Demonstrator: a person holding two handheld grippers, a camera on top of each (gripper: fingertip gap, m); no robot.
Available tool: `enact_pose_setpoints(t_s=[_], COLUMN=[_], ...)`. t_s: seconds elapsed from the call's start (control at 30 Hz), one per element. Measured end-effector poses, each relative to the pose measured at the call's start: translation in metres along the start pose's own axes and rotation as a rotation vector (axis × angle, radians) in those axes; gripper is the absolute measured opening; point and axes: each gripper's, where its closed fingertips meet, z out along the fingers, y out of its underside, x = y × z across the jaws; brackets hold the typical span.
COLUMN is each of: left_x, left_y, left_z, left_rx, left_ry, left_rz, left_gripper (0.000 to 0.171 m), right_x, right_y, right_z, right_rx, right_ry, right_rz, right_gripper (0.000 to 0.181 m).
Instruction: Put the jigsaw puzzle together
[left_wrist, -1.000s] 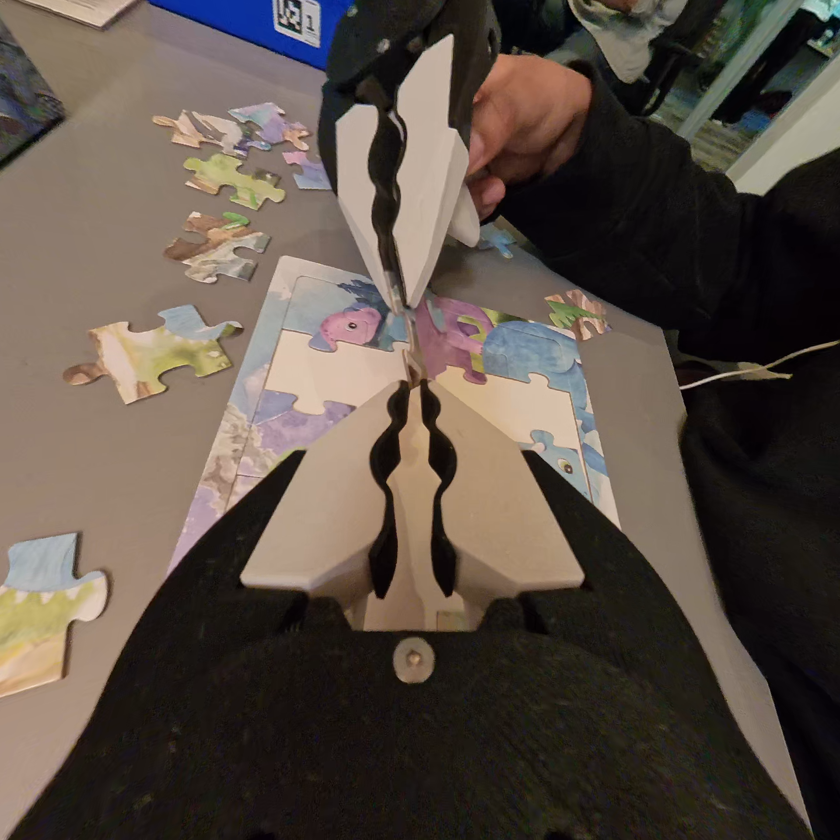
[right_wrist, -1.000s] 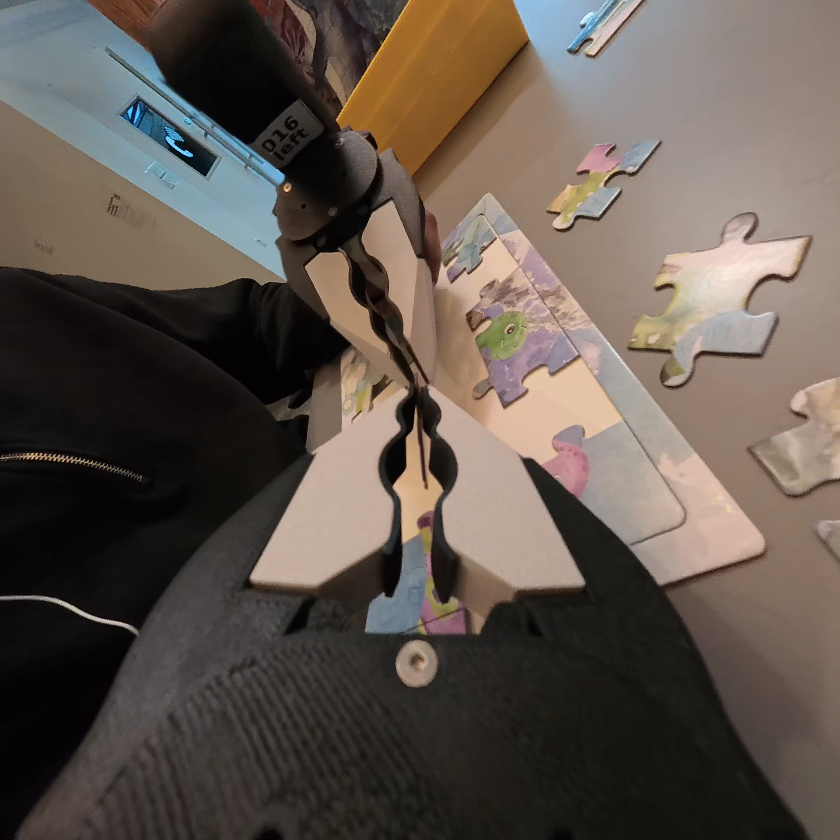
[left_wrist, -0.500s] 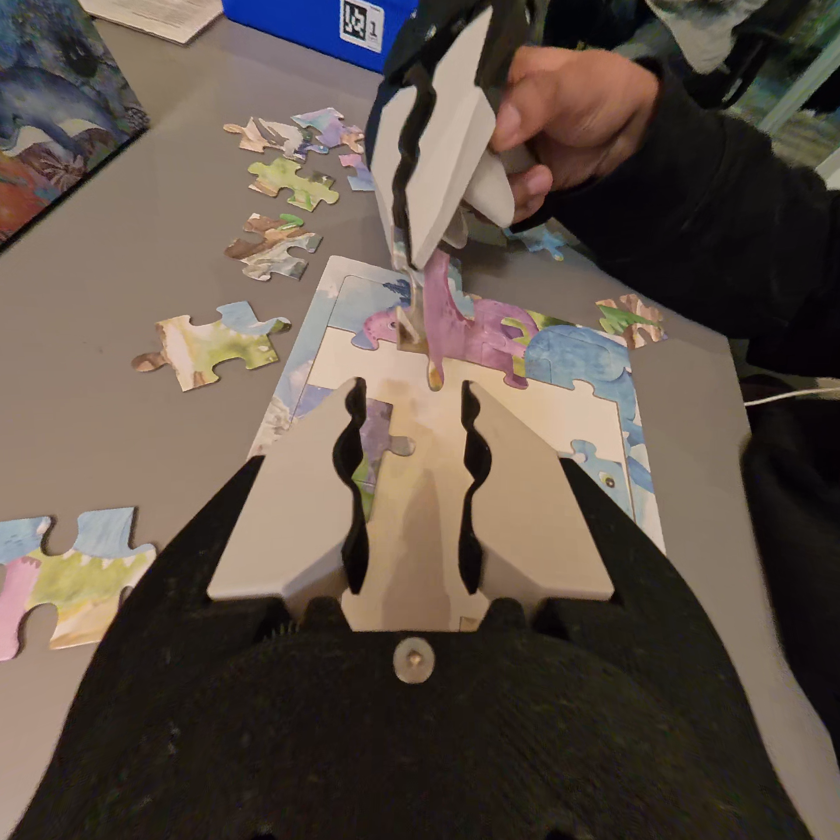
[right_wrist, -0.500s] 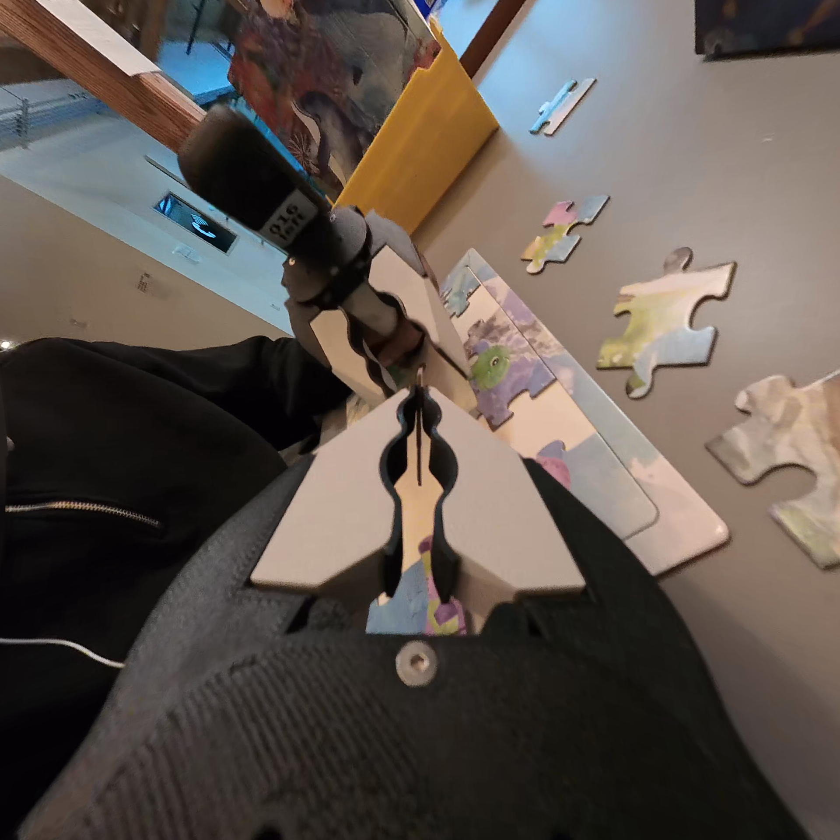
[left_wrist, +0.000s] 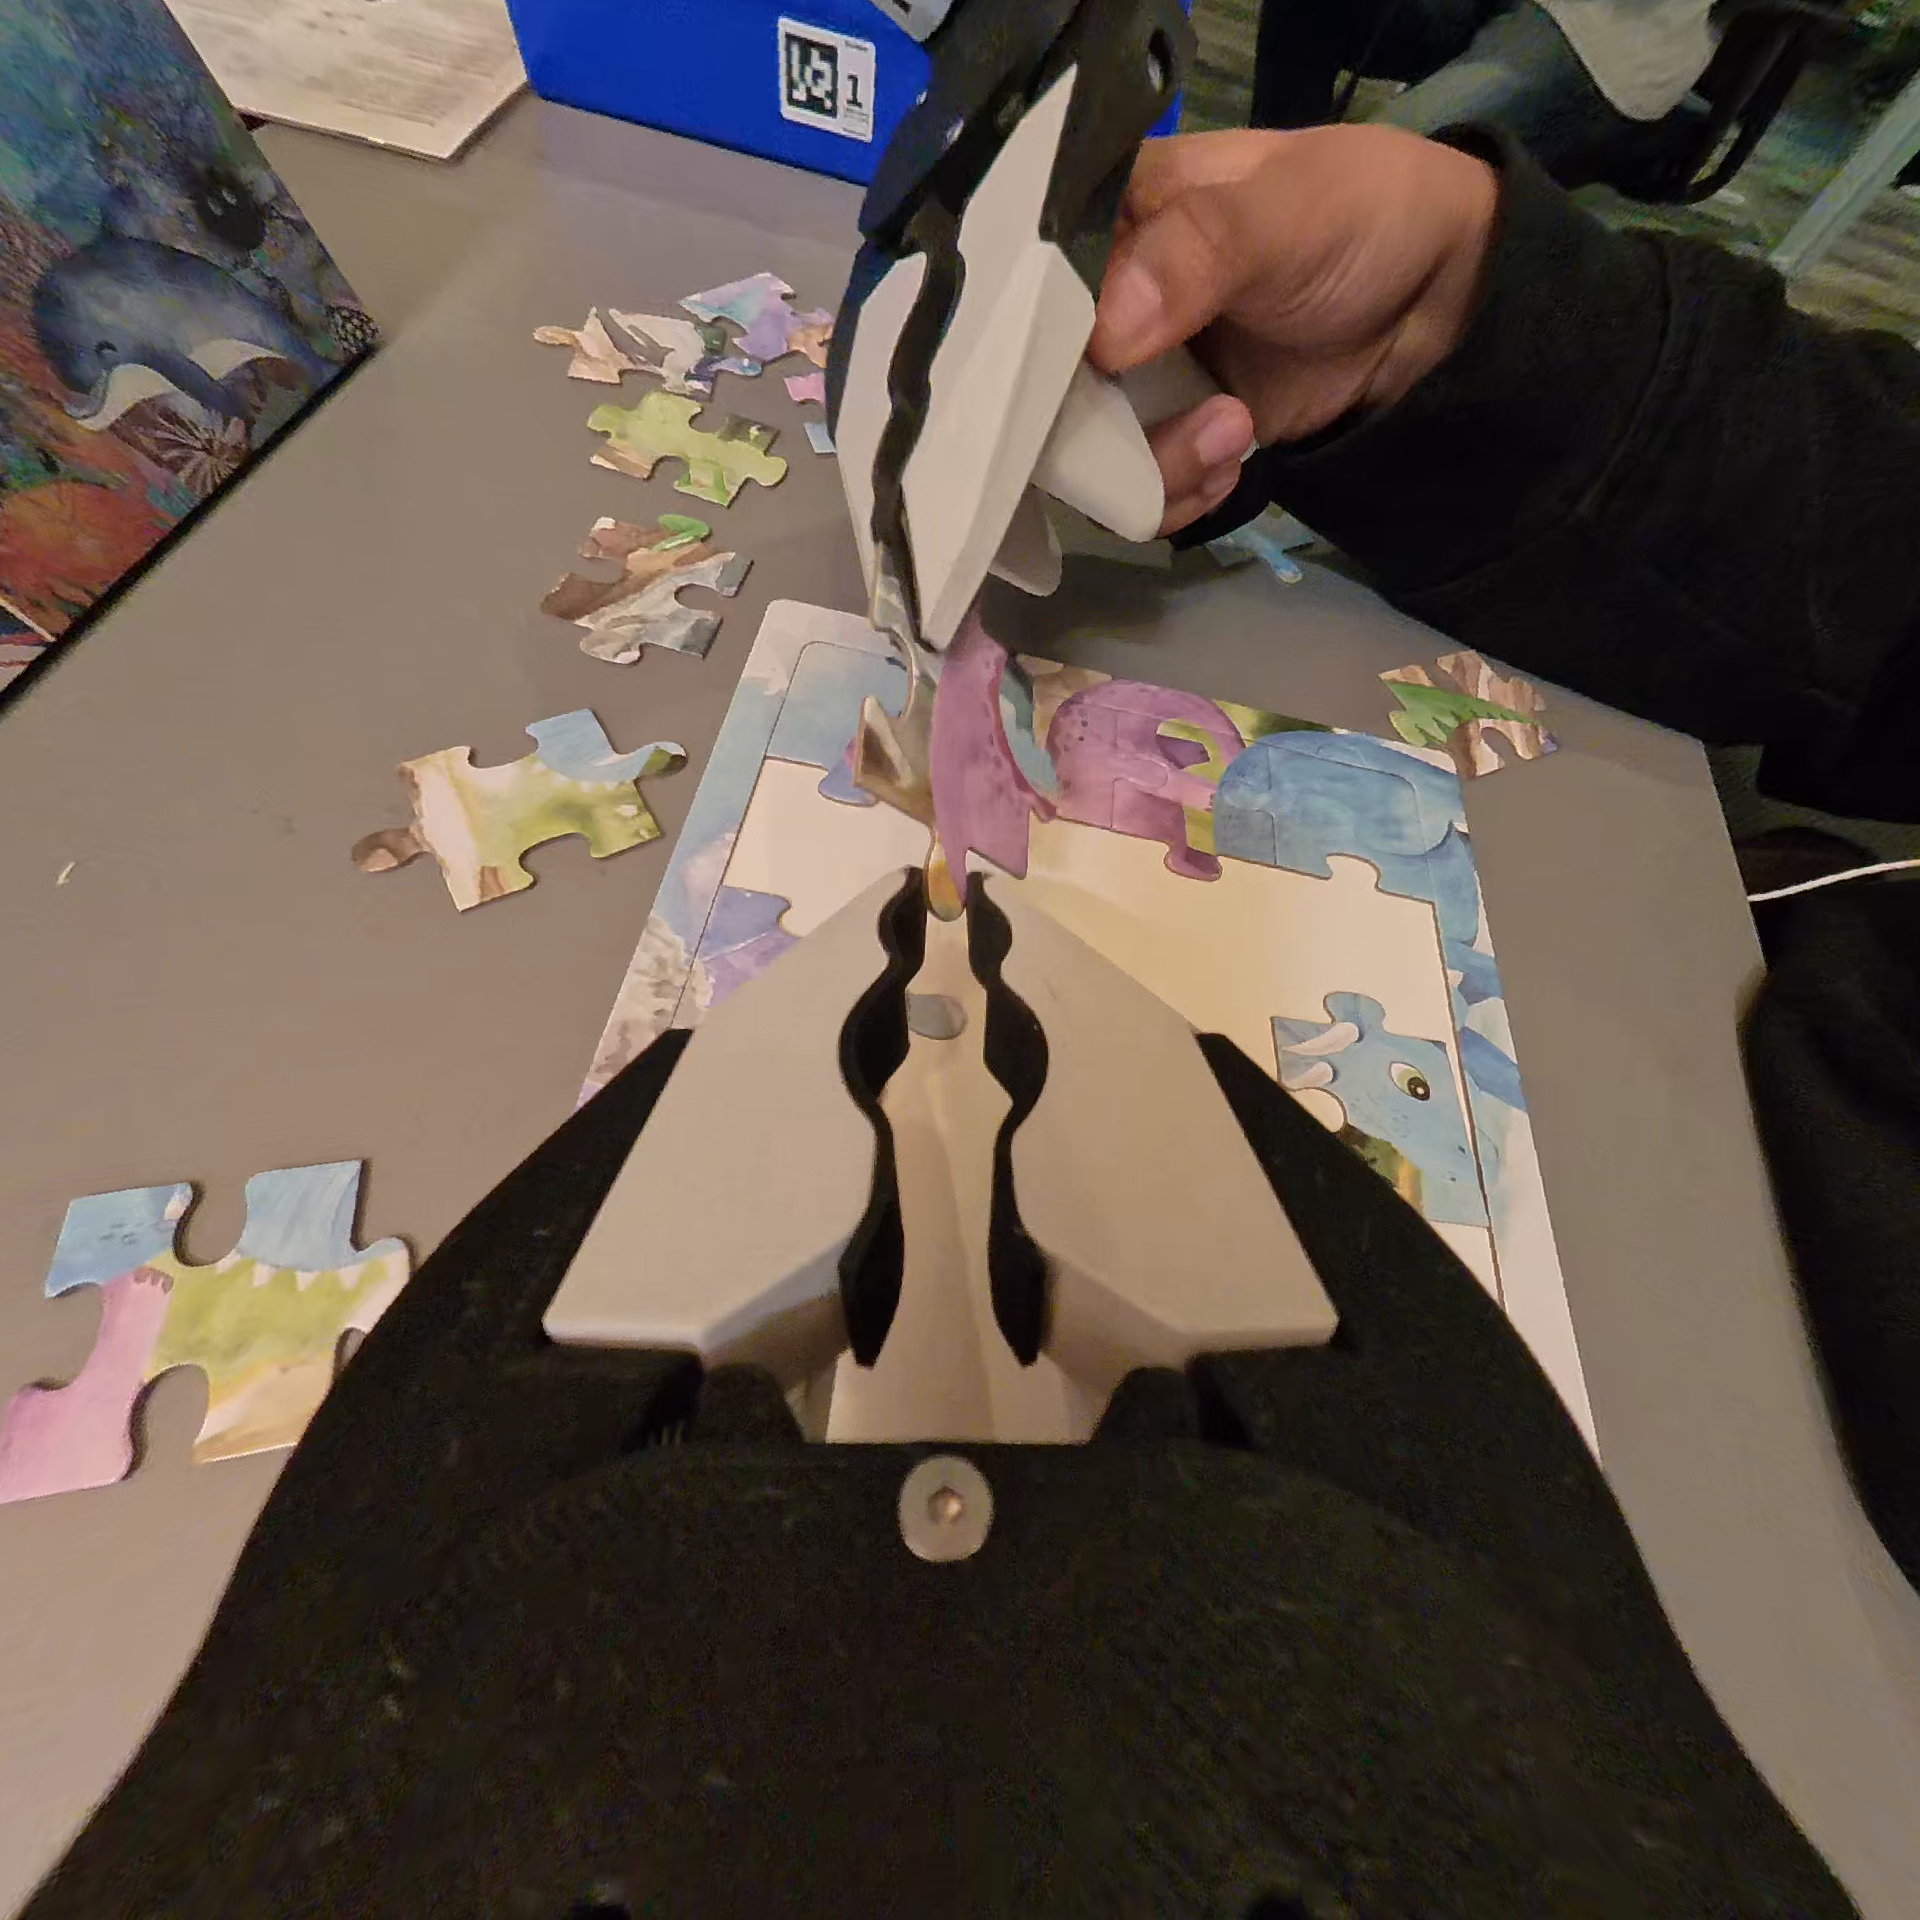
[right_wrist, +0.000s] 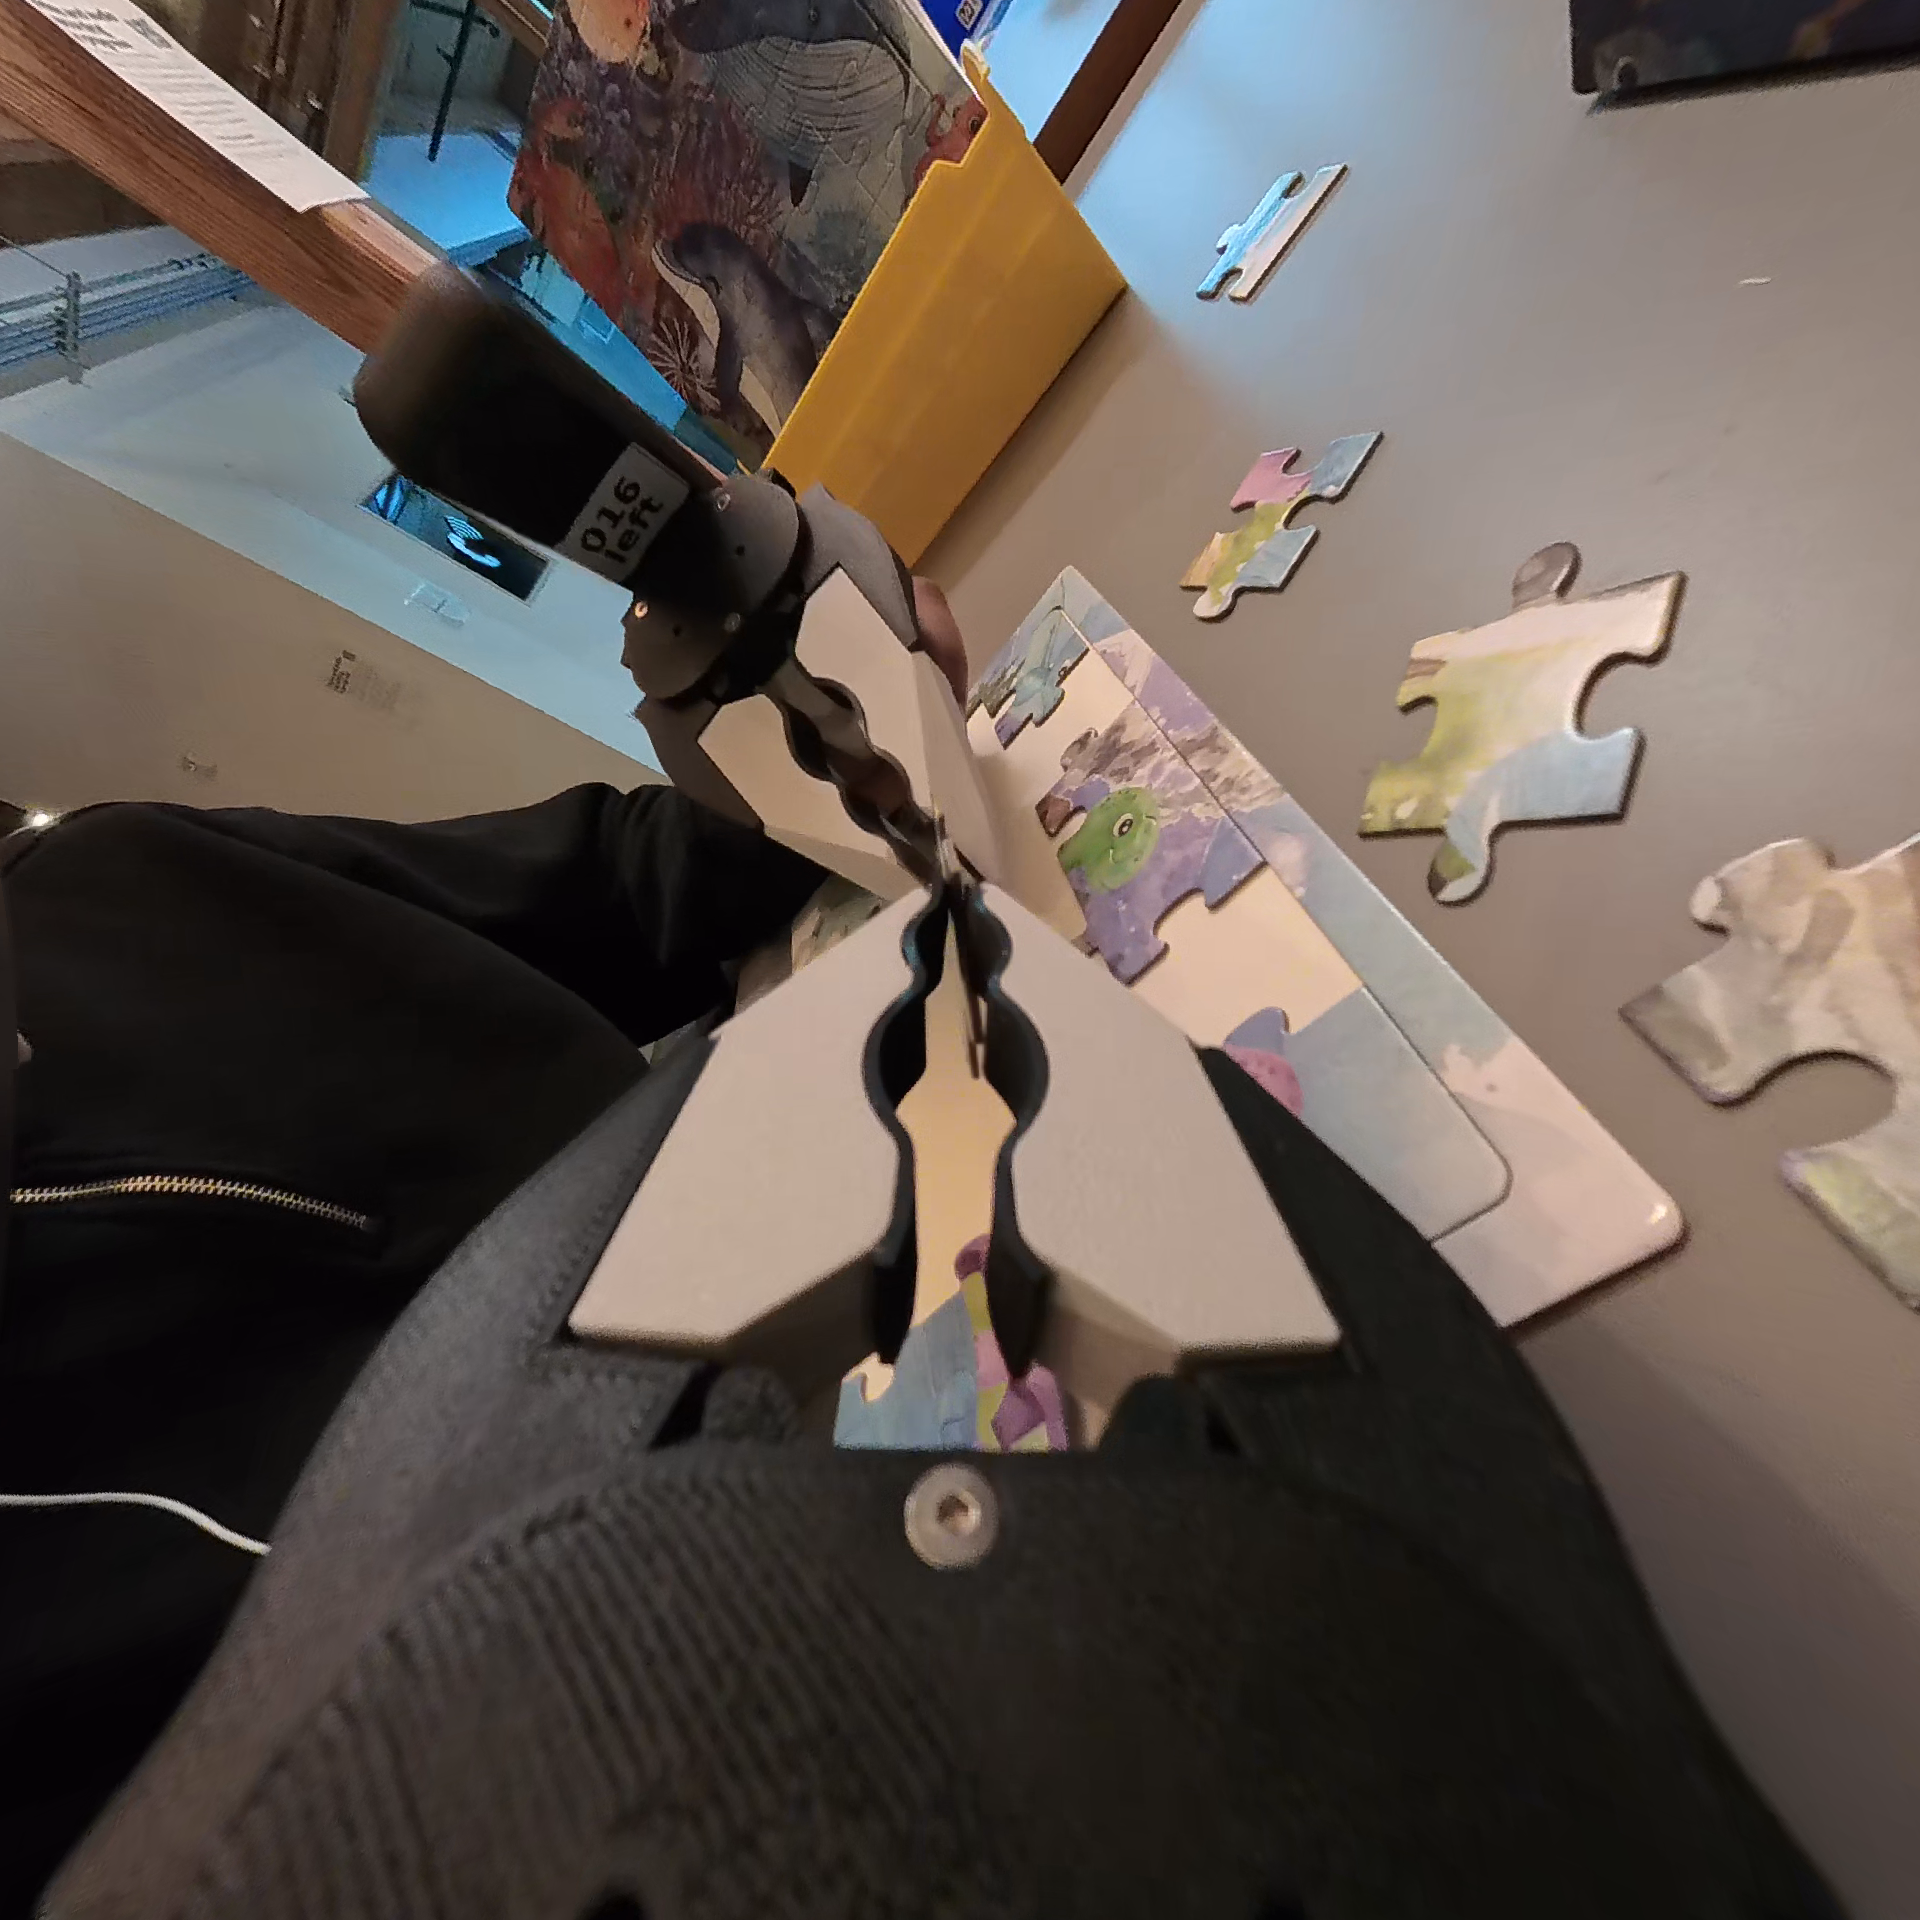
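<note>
1. While both claws meet over the puzzle board (left_wrist: 1195, 935), the puzzle piece (left_wrist: 977, 769), purple on its face, hangs nearly upright between them at the centre of the left wrist view.
2. The right claw (left_wrist: 914, 623) reaches down from the top centre of that view, held by a hand (left_wrist: 1278, 281) in a black sleeve. Its fingers are pressed together on the top edge of the piece.
3. The left claw (left_wrist: 942, 883) rises from the bottom of the frame, and its tips are drawn in on the small lower tab of the same piece.
4. In the right wrist view the piece is seen edge-on as a thin dark line between the right claw's tips, with the left claw pointing in from the upper left and meeting it tip to tip.
5. The board lies flat on the grey table (left_wrist: 312, 571). Purple and blue animal pieces fill its upper row, a blue horned animal sits at its right edge, and most of the middle is bare.
6. Loose pieces lie on the table at the left of the frame: a green-and-blue piece (left_wrist: 530, 800) just beside the board and a pink-and-green piece (left_wrist: 197, 1320) at lower left, with more in a line toward the top.
7. A blue box (left_wrist: 675, 62) stands at the top, and a picture box (left_wrist: 125, 312) at upper left.
</note>
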Motion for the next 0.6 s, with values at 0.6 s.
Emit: enact_pose_setpoints(t_s=[0.6], left_x=[0.0075], left_y=[-0.0049], left_z=[-0.0042], left_rx=[0.039], left_ry=[0.094], left_rz=[-0.066], left_gripper=[0.000], right_x=[0.0022], right_y=[0.0067], right_z=[0.0001], right_rx=[-0.039], right_ry=[0.001], right_rz=[0.010], right_gripper=[0.007])
